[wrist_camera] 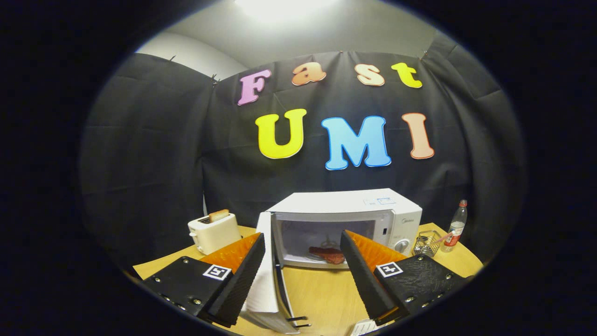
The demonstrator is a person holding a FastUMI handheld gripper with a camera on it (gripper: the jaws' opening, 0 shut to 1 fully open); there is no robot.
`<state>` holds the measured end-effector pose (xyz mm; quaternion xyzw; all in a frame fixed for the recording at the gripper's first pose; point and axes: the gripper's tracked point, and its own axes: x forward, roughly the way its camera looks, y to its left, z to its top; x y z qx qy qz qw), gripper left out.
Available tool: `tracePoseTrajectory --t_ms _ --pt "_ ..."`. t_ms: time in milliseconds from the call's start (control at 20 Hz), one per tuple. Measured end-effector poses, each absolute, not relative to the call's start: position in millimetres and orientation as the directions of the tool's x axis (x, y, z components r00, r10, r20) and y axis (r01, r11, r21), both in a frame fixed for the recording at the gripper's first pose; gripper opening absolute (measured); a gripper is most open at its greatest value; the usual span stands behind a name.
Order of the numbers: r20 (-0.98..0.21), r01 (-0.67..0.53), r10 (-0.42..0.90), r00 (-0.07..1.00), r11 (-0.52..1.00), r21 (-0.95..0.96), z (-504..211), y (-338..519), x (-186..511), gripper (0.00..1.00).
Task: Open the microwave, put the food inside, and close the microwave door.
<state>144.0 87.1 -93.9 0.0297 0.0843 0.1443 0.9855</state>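
Gripper (303, 275) fingers are spread wide with nothing between them, sitting well back from the white microwave (347, 219) on the wooden table (322, 294). The food (328, 254), a reddish slab that looks like meat, already lies inside the cavity on the floor of the oven, so judging from that the only step left is shutting the door (267, 275). That door hangs swung all the way out toward the camera on its left-side hinge, edge-on, just beside the left finger. Here's where it could get messy: the door's free edge is closer to the gripper than to the oven, so a push has to come from the outer face, on the left, and sweep it round in an arc. If the person shoves straight ahead instead, the finger probably skates off the edge or nudges the whole microwave backward. A hard swing might also bounce the door off the latch without catching. Other stuff around: a white toaster (213, 232) with a slice of toast (219, 215) sticking up sits left of the microwave, close enough to the door's side that a wide wind-up could clip it. A small wire basket (426, 242) and a clear bottle with a red cap (456, 227) stand on the right, well out of the door's path.
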Motion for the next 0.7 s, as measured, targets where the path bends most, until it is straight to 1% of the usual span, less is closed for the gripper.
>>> tracePoseTrajectory --t_ms 200,450,500,550,650,700 --pt "-0.174 -0.408 0.419 0.891 0.908 0.093 -101 141 106 0.97" --pt "-0.24 -0.509 0.52 0.82 0.854 0.111 -130 188 71 0.97" --pt "-0.26 -0.518 0.53 0.807 0.847 0.12 -141 194 68 0.94" --pt "-0.283 -0.528 0.542 0.792 0.839 0.13 -150 198 63 0.89" --pt "-0.326 -0.537 0.55 0.769 0.832 0.138 -168 204 57 0.89" --pt "-0.348 -0.535 0.547 0.761 0.833 0.139 -177 203 56 0.87"
